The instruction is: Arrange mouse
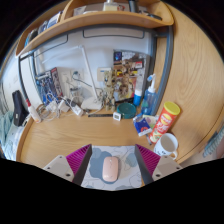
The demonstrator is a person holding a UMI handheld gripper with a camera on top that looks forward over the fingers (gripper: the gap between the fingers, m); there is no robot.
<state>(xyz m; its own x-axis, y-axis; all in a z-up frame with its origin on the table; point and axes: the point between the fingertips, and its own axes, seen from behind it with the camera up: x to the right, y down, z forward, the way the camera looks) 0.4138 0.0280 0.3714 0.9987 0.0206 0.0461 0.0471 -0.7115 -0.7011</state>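
Observation:
A pale pink mouse (110, 168) lies on a grey-blue mouse mat (122, 157) with a cloud pattern on the wooden desk (60, 140). My gripper (111, 160) is open, its two fingers with magenta pads (76, 160) spread wide to either side. The mouse stands between the fingers with a clear gap on both sides and rests on the mat.
A white mug (167, 146) and an orange canister (168, 117) stand to the right beyond the fingers. A blue bottle (150, 96) and cluttered small items and cables line the back of the desk under a shelf (100, 22). A dark object (20, 108) sits at far left.

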